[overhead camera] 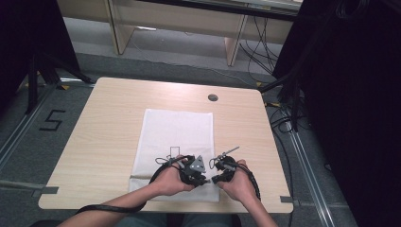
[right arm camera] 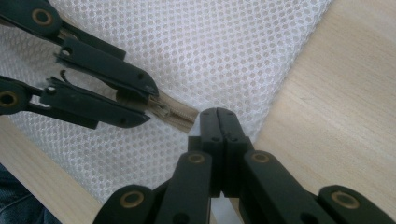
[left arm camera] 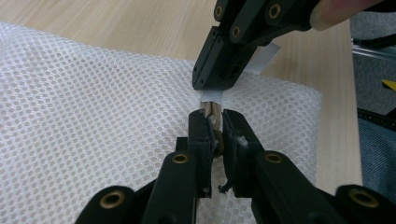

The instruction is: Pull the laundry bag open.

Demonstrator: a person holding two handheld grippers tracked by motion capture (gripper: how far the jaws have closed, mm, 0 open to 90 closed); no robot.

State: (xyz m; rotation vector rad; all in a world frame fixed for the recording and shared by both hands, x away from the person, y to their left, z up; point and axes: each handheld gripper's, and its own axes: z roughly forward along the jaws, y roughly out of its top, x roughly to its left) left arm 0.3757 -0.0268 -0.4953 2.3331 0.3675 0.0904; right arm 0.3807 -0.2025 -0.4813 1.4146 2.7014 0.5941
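- A white mesh bag (overhead camera: 177, 142) lies flat on the light wooden counter (overhead camera: 104, 132), its long side running away from the person; its near end reaches close to the counter's near edge, between the two hands
- The left gripper (left arm camera: 214, 125) sits over the bag's near end; its fingers (left arm camera: 198, 135) are nearly together and pinch the beige zipper (left arm camera: 213, 111), the slider caught between the pads; in the right gripper view the same fingers clamp the zipper tape from the left (right arm camera: 140, 100)
- The right gripper (right arm camera: 218, 114) meets it from the opposite side; its fingers (right arm camera: 210, 128) are pressed tight together on the very end of the zipper (right arm camera: 180, 114), where a small white tab (left arm camera: 211, 96) shows under its tip in the left gripper view
- The two grippers' tips are just apart along the zipper line, almost touching, near the bag's corner
- In the high view the left hand (overhead camera: 172, 179) and the right hand (overhead camera: 241, 182) come in from the bottom, side by side, each wrapped round its gripper; cables trail back along the forearms
- A small round grommet (overhead camera: 213, 97) sits in the counter well beyond the bag's far end
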